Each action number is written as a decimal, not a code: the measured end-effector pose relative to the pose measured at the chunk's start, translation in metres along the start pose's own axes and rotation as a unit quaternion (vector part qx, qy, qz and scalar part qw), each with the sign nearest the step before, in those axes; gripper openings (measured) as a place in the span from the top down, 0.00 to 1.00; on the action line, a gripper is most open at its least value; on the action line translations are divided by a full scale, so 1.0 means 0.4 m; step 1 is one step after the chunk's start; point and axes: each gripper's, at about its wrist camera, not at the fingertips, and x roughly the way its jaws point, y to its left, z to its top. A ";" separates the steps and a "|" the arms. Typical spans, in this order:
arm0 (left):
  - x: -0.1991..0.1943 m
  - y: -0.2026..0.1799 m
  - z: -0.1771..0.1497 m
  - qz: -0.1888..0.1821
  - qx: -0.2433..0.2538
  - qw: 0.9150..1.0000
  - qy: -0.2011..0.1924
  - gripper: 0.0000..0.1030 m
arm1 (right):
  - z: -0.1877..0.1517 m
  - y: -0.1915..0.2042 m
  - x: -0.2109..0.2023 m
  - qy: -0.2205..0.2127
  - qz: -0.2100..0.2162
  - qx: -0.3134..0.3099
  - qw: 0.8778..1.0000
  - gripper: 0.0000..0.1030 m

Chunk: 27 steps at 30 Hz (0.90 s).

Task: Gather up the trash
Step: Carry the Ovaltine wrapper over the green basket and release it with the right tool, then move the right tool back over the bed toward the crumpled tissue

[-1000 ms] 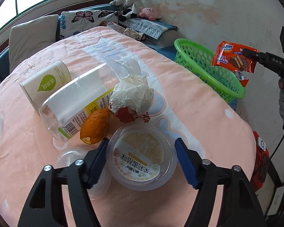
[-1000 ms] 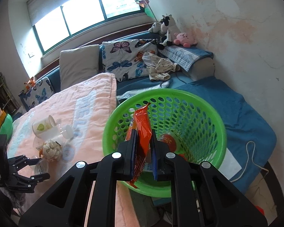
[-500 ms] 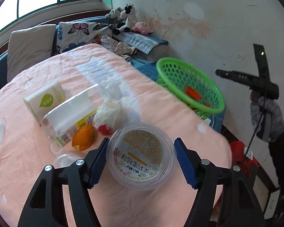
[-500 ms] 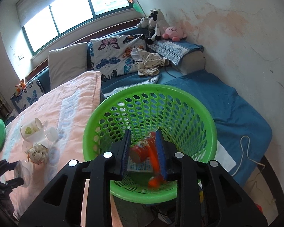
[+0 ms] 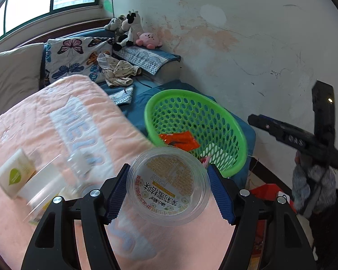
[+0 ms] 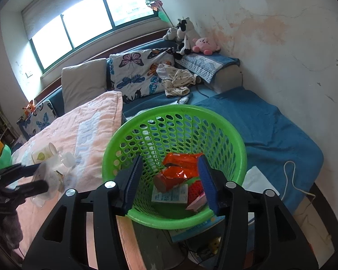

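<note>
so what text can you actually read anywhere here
"茉莉蜜桔味": lid label of the clear tub, seen upside down.
"2025...": small number on the same label; the rest is unclear.
Large pale letters on the pink blanket: too blurred to read.
Paper cup: green leaf logo, text blurred.
Orange wrapper and blue-and-white packet in the green basket: print too small.

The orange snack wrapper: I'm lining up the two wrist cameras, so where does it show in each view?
Left wrist: the orange snack wrapper lies inside the green basket, right of centre, just beyond the plastic tub in the left gripper.
Right wrist: the wrapper is low centre, on the basket floor, between the open right gripper's fingers.
Shared landmark: the pink plush.
</note>
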 end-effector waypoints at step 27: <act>0.164 -0.112 0.078 -0.009 -0.010 1.000 0.020 0.22 | -0.058 -0.054 -0.049 0.000 0.014 0.017 1.000 0.33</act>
